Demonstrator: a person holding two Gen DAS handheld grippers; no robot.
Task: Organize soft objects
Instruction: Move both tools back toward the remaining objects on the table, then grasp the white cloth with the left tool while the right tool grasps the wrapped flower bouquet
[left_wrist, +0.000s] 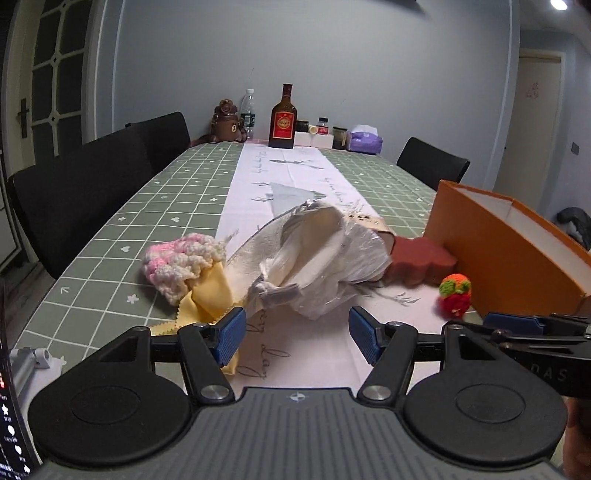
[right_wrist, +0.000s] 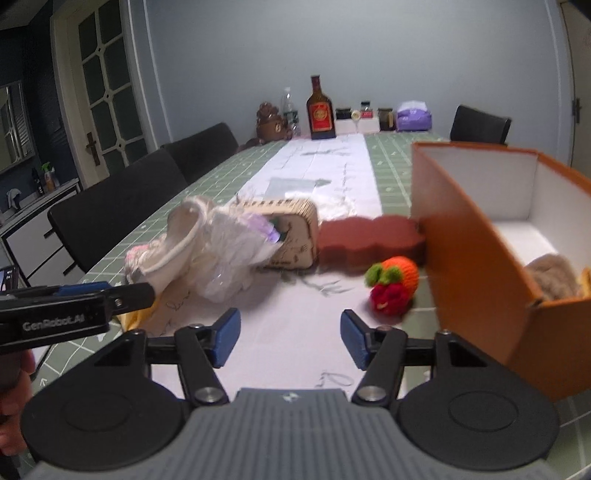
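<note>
Blue-padded jaws on both grippers stand spread with nothing between them. Left gripper hovers just short of the clear plastic bag of white cloth — no pad touches it. Right gripper hangs near the orange box, which holds a beige soft item. Just beside the box lie the knitted fruit toy and a brown sponge.

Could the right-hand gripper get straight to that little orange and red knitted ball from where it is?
Probably yes. The right gripper is open with nothing between its blue pads, and the knitted ball sits just ahead and slightly right on the bare table runner. The orange box stands close beside it, so room on that side is tight.
</note>
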